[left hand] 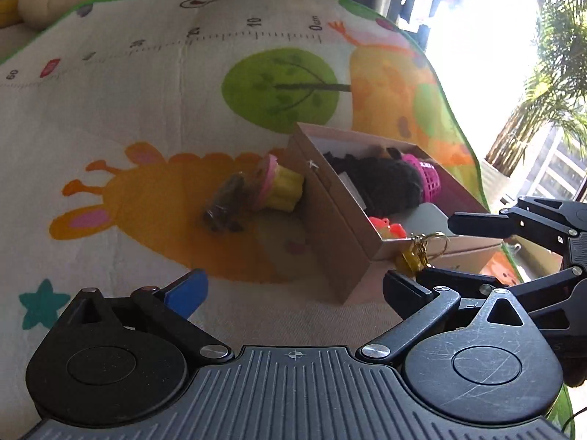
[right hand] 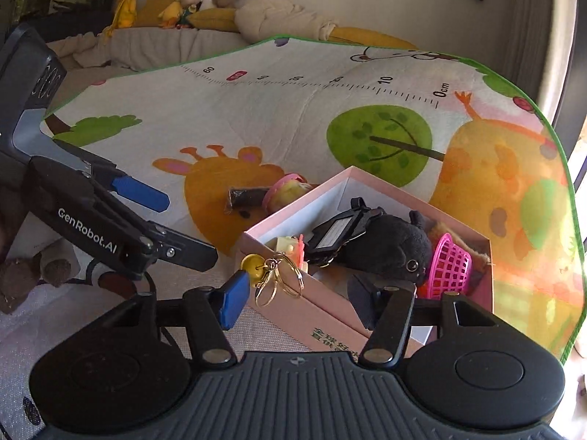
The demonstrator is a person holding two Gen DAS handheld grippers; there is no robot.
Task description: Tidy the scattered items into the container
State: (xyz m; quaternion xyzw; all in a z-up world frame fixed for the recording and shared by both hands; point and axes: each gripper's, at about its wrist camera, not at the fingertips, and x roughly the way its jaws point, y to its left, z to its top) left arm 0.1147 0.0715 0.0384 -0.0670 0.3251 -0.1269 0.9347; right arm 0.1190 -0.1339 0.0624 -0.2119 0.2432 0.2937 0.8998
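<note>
A pink cardboard box stands on the play mat and holds a black plush, a pink toy basket and a black tag. My right gripper is open just over the box's near corner; a yellow bell on gold key rings hangs at its blue left finger. In the left wrist view the bell sits at the box's corner. My left gripper is open, beside the box. A toy cupcake and a dark wrapped packet lie on the mat left of the box.
The mat shows giraffes, a green tree and a ruler. Plush toys and cushions line the far edge. A brown plush lies at the near left. A bright window and a plant are at the right.
</note>
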